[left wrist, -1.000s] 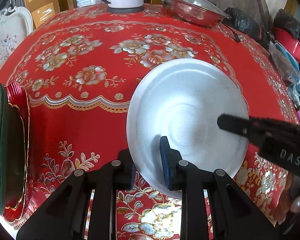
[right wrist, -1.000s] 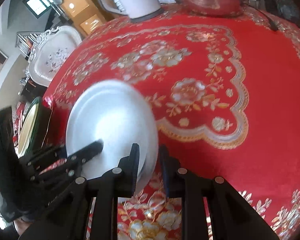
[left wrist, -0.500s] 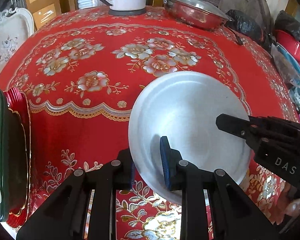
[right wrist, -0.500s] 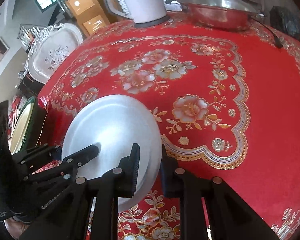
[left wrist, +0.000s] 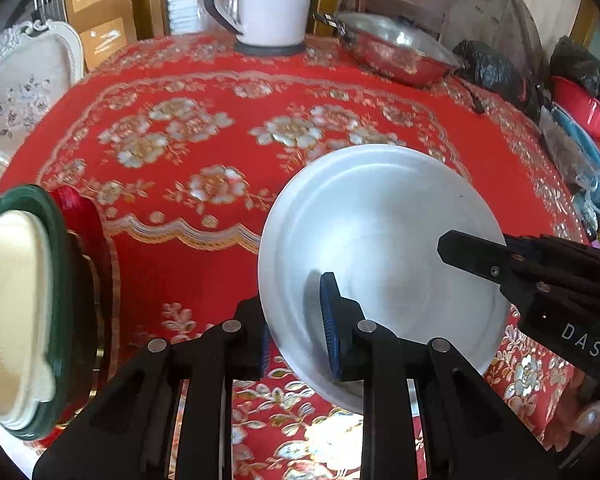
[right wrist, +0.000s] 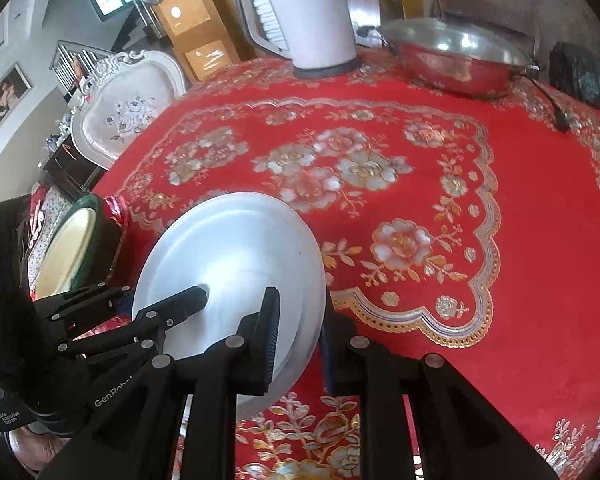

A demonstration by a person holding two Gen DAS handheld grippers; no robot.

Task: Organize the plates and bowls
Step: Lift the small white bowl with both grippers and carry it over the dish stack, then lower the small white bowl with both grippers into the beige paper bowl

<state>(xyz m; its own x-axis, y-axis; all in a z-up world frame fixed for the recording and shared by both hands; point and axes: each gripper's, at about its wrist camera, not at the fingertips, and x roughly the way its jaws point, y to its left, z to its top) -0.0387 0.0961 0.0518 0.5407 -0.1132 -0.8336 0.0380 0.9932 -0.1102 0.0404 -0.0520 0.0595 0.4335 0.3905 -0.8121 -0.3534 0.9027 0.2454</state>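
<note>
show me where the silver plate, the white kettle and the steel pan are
silver plate (left wrist: 380, 216), left wrist view, bare inner face.
white kettle (right wrist: 312, 12), right wrist view, body.
steel pan (right wrist: 456, 68), right wrist view, outer wall.

A home dining room: red floral tablecloth (right wrist: 520, 208), kettle (right wrist: 304, 12) at 12 o'clock, lidded pan (right wrist: 456, 60) at 1, ornate chair (right wrist: 128, 108) at 10.
</note>
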